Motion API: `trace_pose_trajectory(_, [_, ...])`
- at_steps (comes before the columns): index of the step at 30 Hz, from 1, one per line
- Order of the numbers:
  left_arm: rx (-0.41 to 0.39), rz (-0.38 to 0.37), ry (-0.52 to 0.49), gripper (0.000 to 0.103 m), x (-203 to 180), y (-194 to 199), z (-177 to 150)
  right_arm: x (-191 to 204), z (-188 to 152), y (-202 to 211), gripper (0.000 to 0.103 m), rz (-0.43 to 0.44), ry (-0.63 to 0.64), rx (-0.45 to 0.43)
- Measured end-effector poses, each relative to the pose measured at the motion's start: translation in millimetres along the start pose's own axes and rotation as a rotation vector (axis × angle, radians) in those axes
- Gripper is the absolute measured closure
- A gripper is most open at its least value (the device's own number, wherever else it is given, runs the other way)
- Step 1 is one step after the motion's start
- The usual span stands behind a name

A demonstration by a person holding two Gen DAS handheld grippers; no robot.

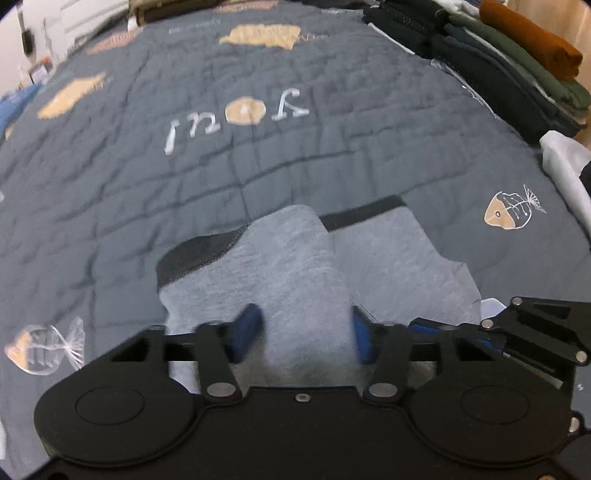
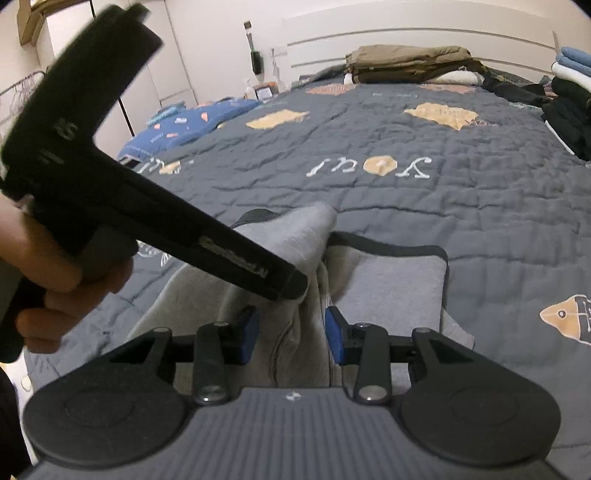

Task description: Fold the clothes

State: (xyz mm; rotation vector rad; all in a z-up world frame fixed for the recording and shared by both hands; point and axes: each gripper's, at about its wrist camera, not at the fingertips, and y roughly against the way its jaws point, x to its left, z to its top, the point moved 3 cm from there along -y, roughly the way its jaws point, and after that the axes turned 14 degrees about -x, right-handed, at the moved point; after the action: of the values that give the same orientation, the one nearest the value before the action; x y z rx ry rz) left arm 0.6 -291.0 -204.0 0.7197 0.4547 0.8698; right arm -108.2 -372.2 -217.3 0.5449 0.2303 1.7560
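A grey garment (image 1: 391, 258) with dark trim lies on the dark grey quilt (image 1: 258, 177). Its near part is gathered into a raised ridge. My left gripper (image 1: 306, 336) has its blue pads on both sides of that ridge and is shut on the cloth. The right wrist view shows the same gripper (image 2: 295, 288) from the side, held by a hand (image 2: 55, 266), with the garment (image 2: 388, 280) pulled up into a peak beside its tip. My right gripper (image 2: 293, 334) is shut on a bunched fold of the garment just below. Its black linkage (image 1: 535, 328) shows at the right of the left wrist view.
Folded clothes are stacked along the quilt's right edge (image 1: 517, 66), an orange piece on top. An olive folded pile (image 2: 406, 62) lies by the white headboard (image 2: 406, 33). A blue patterned cover (image 2: 192, 122) sits at the left side. White cloth (image 1: 565, 166) lies at the right.
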Motion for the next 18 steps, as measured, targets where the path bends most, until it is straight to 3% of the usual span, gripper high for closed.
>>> trace_pose_trajectory(4, [-0.087, -0.096, 0.166, 0.081, 25, 13, -11, -6, 1, 3, 0.065, 0.030, -0.031, 0.022])
trace_pose_trajectory(10, [-0.264, -0.241, 0.400, 0.086, 70, 40, -44, -31, 7, 16, 0.063, 0.053, -0.200, -0.024])
trace_pose_trajectory(18, [-0.403, -0.397, 0.541, 0.086, 86, 58, -68, -41, 3, -2, 0.062, 0.055, -0.308, -0.028])
